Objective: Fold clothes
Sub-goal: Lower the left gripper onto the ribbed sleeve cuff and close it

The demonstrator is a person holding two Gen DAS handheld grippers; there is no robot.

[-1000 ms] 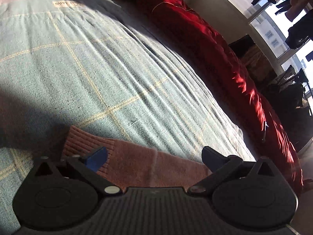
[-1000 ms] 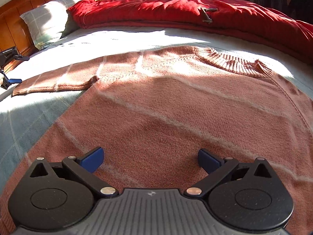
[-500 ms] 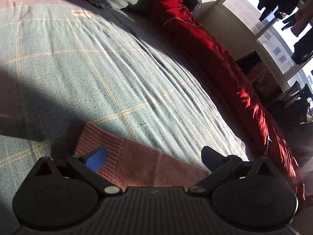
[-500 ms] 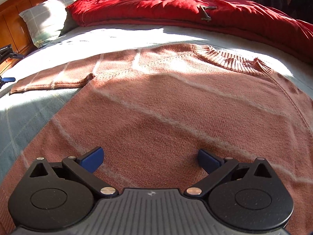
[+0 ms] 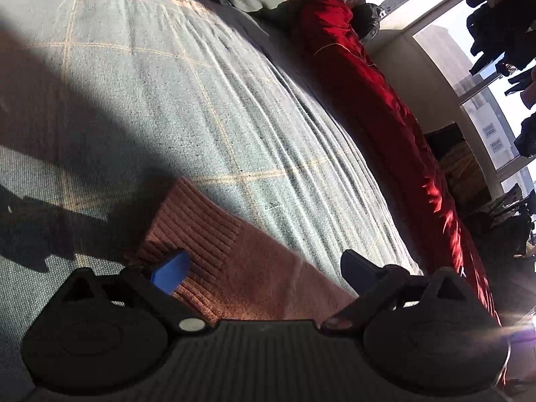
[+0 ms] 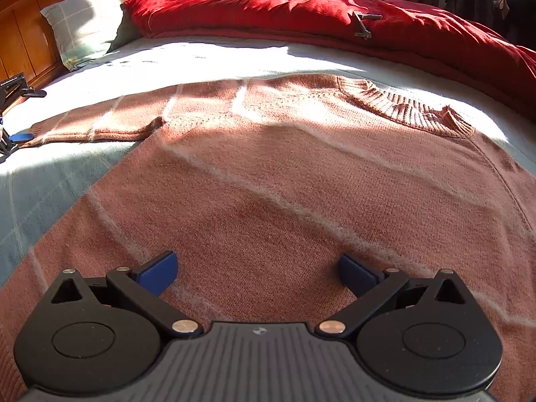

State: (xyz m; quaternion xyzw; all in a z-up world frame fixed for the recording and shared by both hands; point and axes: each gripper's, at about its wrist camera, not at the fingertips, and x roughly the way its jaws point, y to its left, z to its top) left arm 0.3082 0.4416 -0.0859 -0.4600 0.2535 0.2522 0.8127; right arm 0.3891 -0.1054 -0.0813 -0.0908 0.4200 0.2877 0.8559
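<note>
Fingers spread wide on our left gripper (image 5: 263,268) straddle the sweater (image 6: 301,181) cuff (image 5: 197,221) edge; our right gripper (image 6: 258,269), equally wide, hovers over its body. Bare bedsheet (image 5: 187,93) runs to the red quilt (image 6: 301,10).

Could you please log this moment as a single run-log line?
stage: pre-fold | sweater: flat on bed | left gripper: open, over sleeve cuff | right gripper: open, over sweater body
</note>
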